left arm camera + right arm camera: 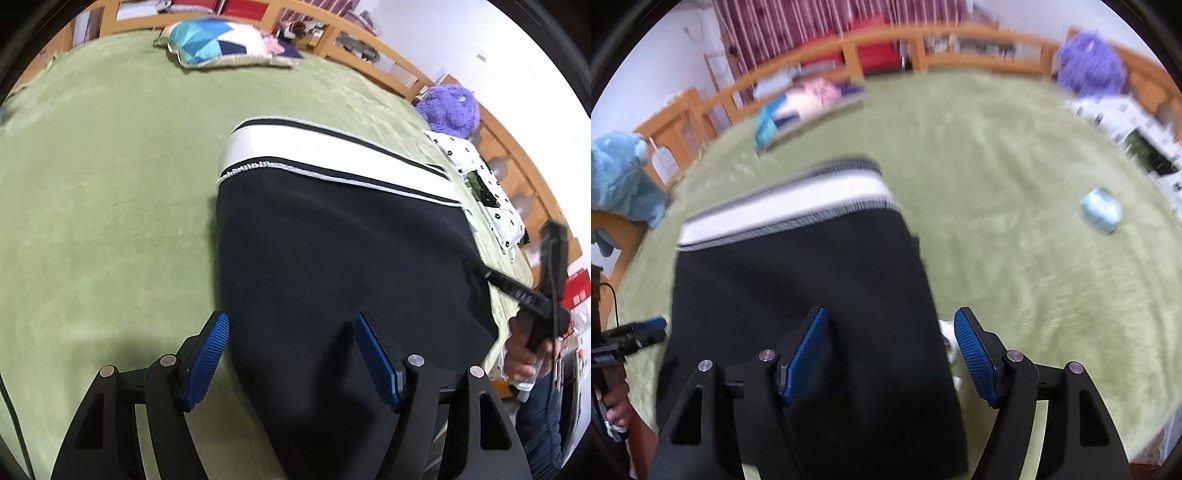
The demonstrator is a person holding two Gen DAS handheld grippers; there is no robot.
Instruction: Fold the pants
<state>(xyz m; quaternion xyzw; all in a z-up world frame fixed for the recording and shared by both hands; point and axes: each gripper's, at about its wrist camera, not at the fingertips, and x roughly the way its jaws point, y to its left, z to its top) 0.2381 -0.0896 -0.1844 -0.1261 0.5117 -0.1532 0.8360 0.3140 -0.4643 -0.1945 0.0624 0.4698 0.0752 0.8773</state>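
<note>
Jaws of left gripper (291, 325) and right gripper (891, 319) spread wide, ribbed blue pads empty, above the black knit pants (332, 266). White striped waistband at the pants' far end; fuzzy green blanket (110, 206) beneath.

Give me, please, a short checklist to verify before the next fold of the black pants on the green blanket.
1. Left gripper open, holding nothing: ok.
2. Right gripper open, holding nothing: ok.
3. Black pants with white striped waistband lying flat on the green fleece blanket: ok.
4. Each gripper straddling a side edge of the pants: ok.
5. Small light blue object apart from the pants: ok.
6. Pant legs aligned at the near end: cannot tell, hidden below the grippers.
</note>
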